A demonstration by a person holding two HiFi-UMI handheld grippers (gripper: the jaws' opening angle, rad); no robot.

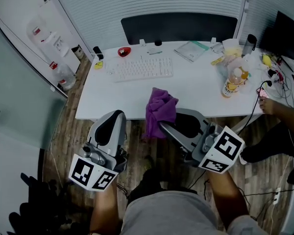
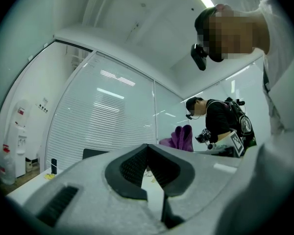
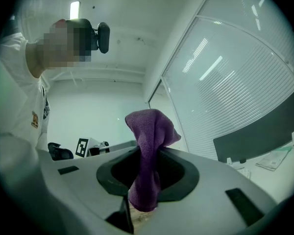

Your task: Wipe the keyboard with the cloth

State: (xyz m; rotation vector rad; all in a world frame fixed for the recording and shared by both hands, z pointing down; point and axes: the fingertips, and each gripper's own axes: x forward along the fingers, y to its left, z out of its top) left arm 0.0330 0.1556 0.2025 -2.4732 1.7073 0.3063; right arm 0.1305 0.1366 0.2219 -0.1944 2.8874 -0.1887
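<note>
One crumpled, fuzzy purple cloth (image 3: 149,131) bunches between right tongs (image 3: 147,153).

Strip lights (image 3: 74,9) on the ceiling, at eleven o'clock in the right gripper view, lit the room evenly. The white table (image 1: 196,87) was bright, the floor (image 1: 63,146) dim. Both gripper views bent strongly toward dark, round edges; the cloth (image 3: 147,151) was sharp.

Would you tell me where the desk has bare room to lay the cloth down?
Bare: the desk front below the keyboard, left of the purple cloth, and the stretch between cloth and drink bottle. Crowded: the right end around that bottle.
</note>
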